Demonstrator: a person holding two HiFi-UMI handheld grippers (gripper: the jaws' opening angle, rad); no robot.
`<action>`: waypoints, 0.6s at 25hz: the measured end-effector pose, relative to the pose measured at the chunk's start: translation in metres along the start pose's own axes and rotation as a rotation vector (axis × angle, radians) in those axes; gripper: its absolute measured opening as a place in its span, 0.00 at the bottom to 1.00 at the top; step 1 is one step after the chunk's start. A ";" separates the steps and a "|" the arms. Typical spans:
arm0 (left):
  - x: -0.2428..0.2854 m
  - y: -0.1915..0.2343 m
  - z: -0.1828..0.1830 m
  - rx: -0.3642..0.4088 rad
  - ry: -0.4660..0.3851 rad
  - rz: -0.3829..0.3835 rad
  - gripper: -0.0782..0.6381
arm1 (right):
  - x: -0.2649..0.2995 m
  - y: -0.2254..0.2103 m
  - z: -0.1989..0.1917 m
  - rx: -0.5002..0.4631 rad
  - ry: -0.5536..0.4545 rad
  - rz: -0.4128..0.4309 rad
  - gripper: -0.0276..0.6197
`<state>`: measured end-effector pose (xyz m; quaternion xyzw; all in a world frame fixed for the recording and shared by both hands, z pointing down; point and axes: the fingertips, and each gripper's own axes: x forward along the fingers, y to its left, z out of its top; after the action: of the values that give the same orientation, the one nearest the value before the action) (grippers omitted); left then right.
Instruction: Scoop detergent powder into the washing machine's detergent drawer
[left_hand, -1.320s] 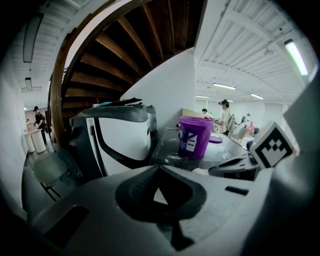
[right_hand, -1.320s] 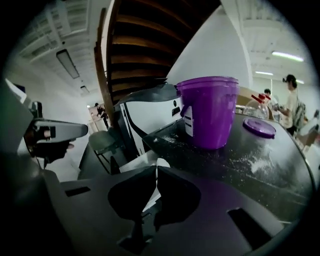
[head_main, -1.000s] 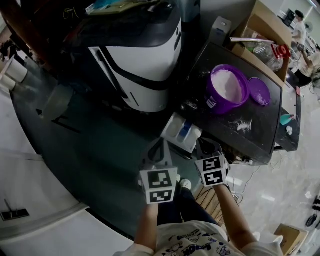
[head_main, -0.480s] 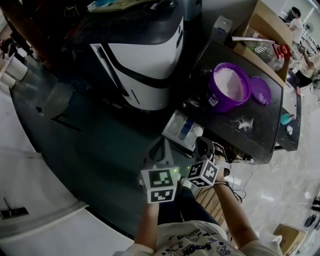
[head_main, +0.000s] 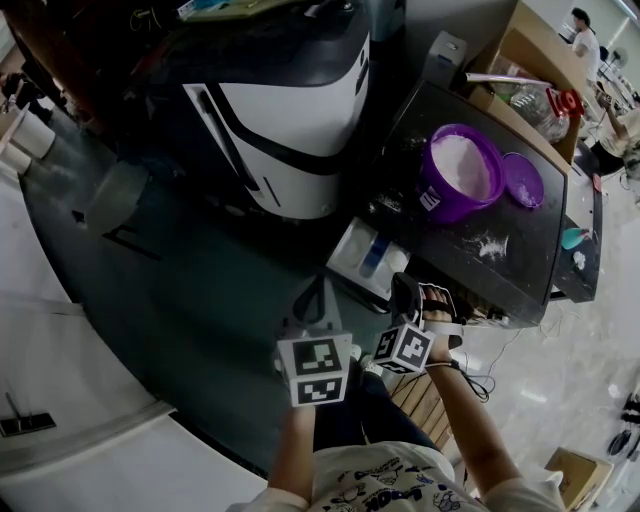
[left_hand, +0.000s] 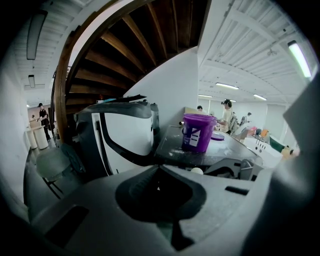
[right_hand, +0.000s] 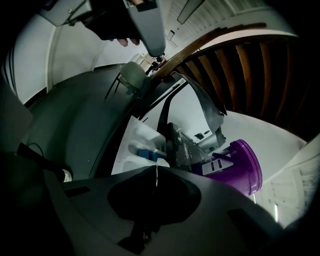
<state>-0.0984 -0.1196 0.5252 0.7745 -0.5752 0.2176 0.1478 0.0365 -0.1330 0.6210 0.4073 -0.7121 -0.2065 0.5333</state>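
Black tabletop (head_main: 510, 275), dusted with spilled white grains, carries a round purple plastic bucket (head_main: 432, 200) of white detergent powder (head_main: 465, 165) toward its left edge, with the flat purple lid (head_main: 522, 180) just beside it. From under the tabletop's near edge, at the left end, juts the white plastic detergent drawer (head_main: 345, 255) with a blue insert. The left gripper (head_main: 320, 295) and right gripper (head_main: 405, 290) hang near the drawer, apart from it, each with fingers pressed together.

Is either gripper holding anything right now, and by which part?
The right gripper pinches a small white scoop by its thin handle; the left gripper holds nothing, fingers shut.
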 end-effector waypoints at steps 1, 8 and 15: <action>0.000 0.001 -0.001 -0.001 0.000 0.002 0.11 | 0.000 0.002 -0.001 -0.008 0.000 0.002 0.07; -0.004 0.007 -0.002 -0.006 -0.001 0.017 0.11 | -0.003 0.004 -0.004 0.065 -0.006 0.025 0.07; -0.008 0.010 0.004 -0.011 -0.013 0.030 0.11 | -0.011 -0.010 0.000 0.221 -0.055 0.041 0.07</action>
<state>-0.1088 -0.1183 0.5173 0.7665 -0.5888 0.2116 0.1451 0.0408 -0.1298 0.6070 0.4431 -0.7530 -0.1269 0.4697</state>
